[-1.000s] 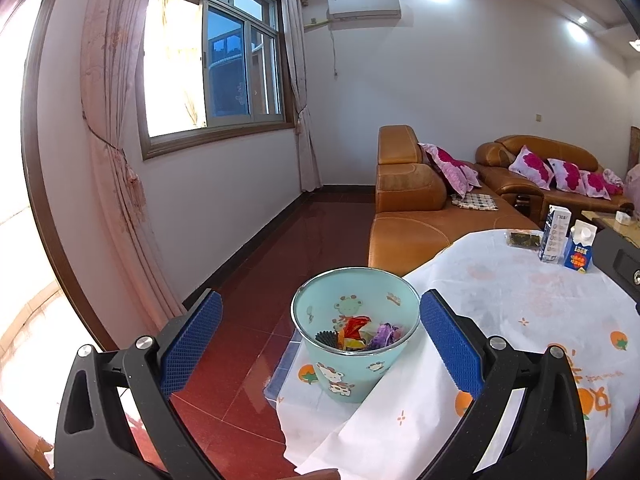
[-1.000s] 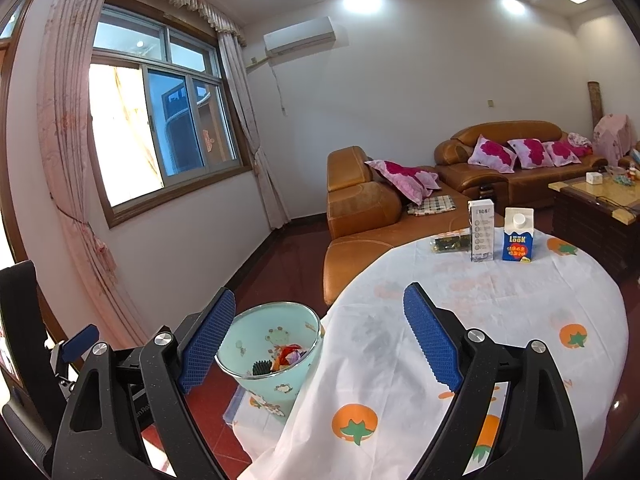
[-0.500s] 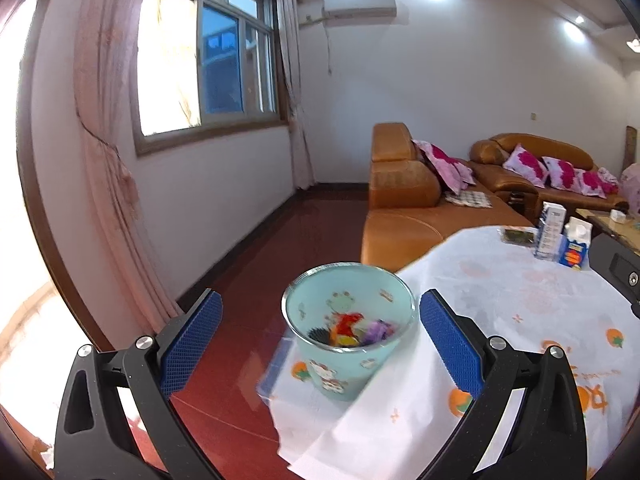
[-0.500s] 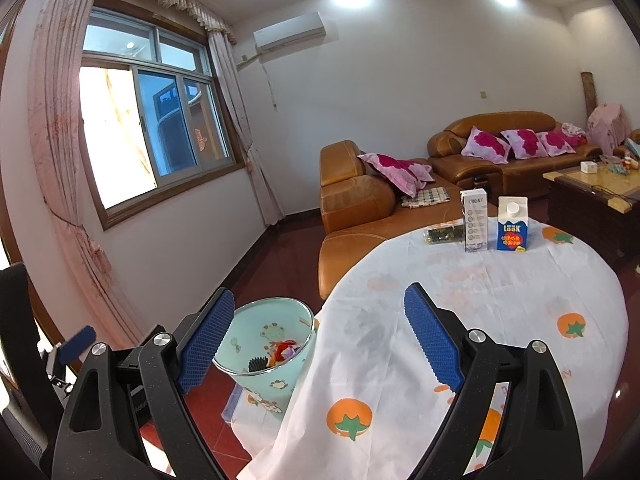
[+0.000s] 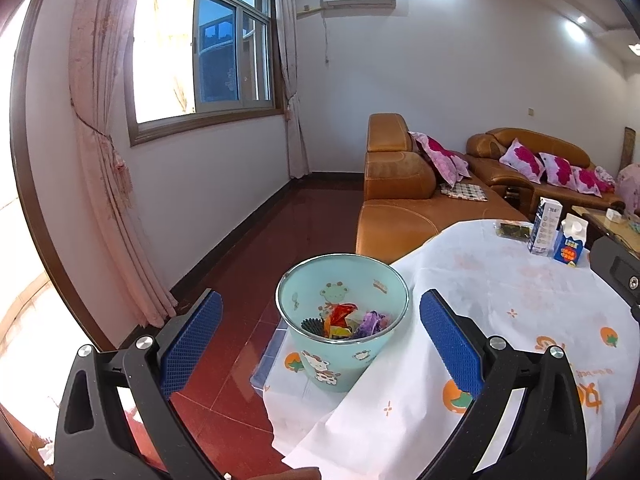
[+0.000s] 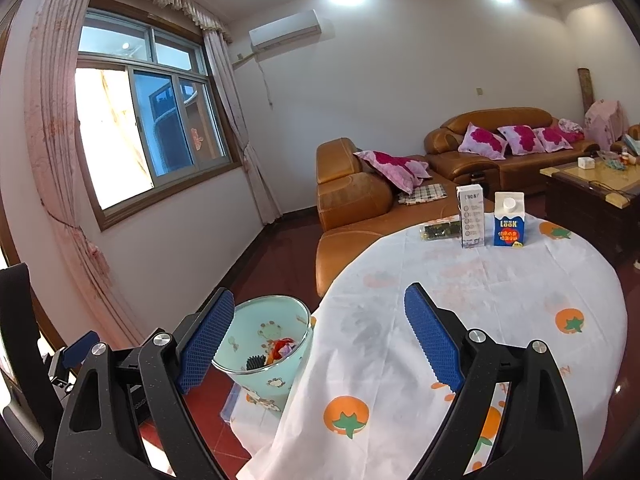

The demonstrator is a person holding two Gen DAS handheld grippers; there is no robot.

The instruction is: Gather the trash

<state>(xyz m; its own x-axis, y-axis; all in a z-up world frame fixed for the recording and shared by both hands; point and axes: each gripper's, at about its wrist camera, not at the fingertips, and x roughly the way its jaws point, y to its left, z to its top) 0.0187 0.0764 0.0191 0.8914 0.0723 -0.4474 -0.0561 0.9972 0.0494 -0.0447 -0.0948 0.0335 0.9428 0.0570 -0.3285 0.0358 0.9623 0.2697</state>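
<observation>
A pale green waste bin (image 5: 342,320) (image 6: 268,350) with cartoon prints stands beside the round table (image 5: 500,300) (image 6: 480,300), holding colourful wrappers. At the table's far edge are a dark snack packet (image 6: 440,230) (image 5: 513,230), a tall white box (image 6: 471,216) (image 5: 545,226) and a blue-and-white carton (image 6: 509,220) (image 5: 570,242). My left gripper (image 5: 320,336) is open, with the bin seen between its fingers but farther off. My right gripper (image 6: 318,338) is open over the table's near edge, nothing between its pads.
The bin rests on a cloth-covered low surface (image 5: 288,376) by the table. An orange leather sofa (image 6: 360,208) with pink cushions lies beyond. A dark coffee table (image 6: 592,196) stands at the right. Red tiled floor (image 5: 260,248) runs along the window wall.
Both views have shifted only slightly; the bin, the table items and both open grippers keep their places.
</observation>
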